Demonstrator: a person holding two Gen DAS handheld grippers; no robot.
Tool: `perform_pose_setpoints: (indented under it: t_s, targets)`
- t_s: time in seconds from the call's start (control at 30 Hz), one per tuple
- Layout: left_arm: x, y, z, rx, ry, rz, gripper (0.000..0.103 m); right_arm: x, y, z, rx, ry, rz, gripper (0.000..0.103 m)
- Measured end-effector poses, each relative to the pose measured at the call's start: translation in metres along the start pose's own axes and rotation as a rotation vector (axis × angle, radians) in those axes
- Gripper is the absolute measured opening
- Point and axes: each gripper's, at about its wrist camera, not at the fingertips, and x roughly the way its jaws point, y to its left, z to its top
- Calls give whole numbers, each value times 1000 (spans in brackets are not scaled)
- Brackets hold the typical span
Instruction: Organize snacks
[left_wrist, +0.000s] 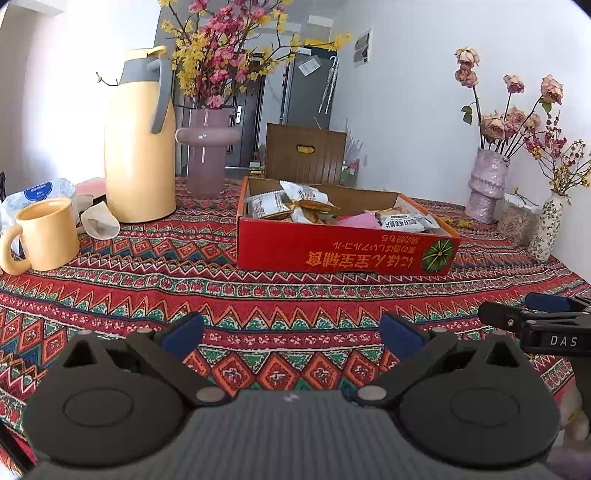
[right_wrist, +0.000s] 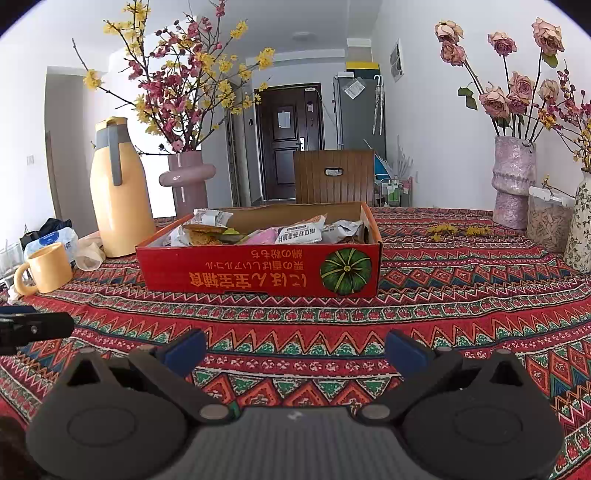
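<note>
With the snack packets (right_wrist: 295, 230) heaped in the red box (right_wrist: 258, 273) mid-worktop (right_wrist: 443, 295), both the left claw (left_wrist: 291, 334) and right claw (right_wrist: 295, 349) hover spread and empty, so approach over the near wall and pinch one top packet.

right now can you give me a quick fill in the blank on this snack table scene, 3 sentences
1. The snack packets lie inside a red cardboard ____.
2. Both the left gripper and the right gripper are ____, holding nothing.
3. The mug and the thermos jug share the colour ____.

Missing words: box; open; yellow
</note>
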Motion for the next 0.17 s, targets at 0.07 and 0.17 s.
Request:
perform_pose_setpoints:
  t_s: [0.07, 0.17]
  targets:
    - [0, 0, 0, 3, -1, -2, 103, 0, 0, 0, 0, 0, 0, 103]
    - [1, 0, 0, -3, 5, 0, 103, 0, 0, 0, -1, 0, 0, 103]
